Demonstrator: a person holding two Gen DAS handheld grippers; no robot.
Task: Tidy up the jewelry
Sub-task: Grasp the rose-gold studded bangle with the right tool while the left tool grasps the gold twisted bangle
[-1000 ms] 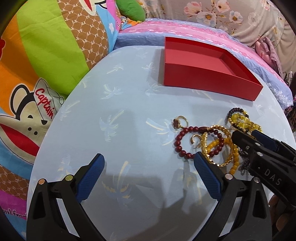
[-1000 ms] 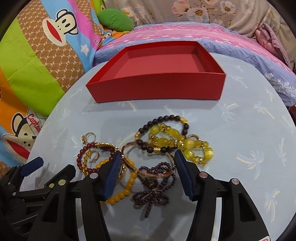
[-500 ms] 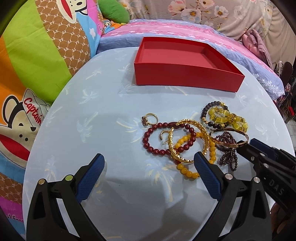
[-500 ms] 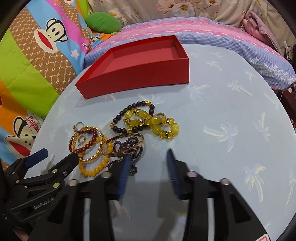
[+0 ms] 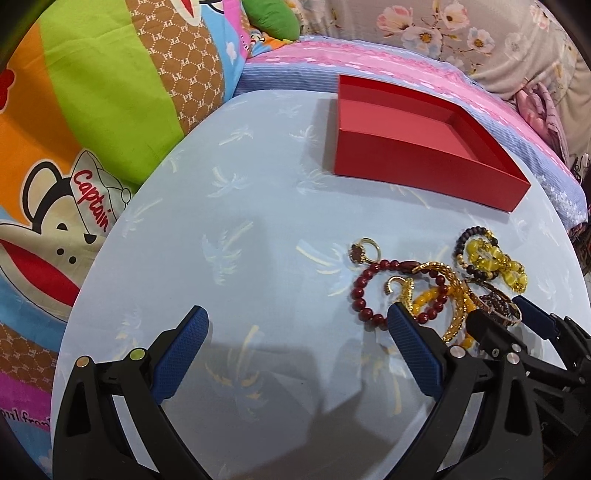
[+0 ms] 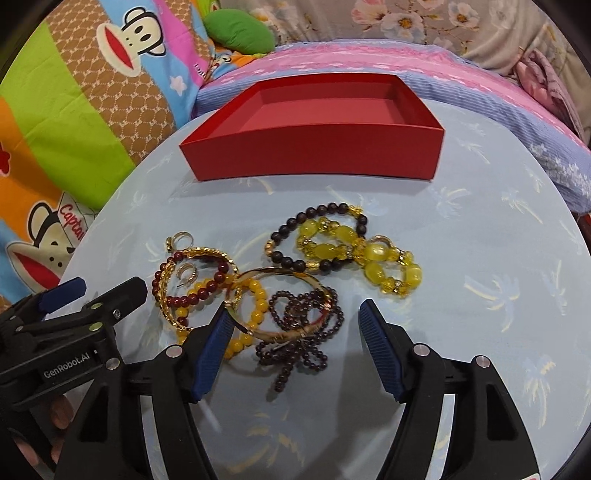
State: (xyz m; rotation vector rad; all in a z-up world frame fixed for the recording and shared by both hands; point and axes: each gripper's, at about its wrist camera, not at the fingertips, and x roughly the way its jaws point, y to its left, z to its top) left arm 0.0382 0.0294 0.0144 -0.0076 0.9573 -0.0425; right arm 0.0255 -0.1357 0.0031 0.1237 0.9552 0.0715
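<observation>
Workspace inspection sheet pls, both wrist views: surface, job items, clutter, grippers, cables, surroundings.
Surface: round table under a pale blue palm-print cloth.
Job's things: red box at the far side, open and empty; jewelry pile in front of it, tangled: dark red bead bracelet, gold bangle, dark bead strand, yellow stone bracelet, ring.
Clutter: nothing seen.
Grippers: left gripper open over bare cloth; right gripper open, its jaws just widened, straddling the dark bead strand without pressing it.
Cables: nothing seen.
Surroundings: cartoon-print bedding, floral fabric.
</observation>
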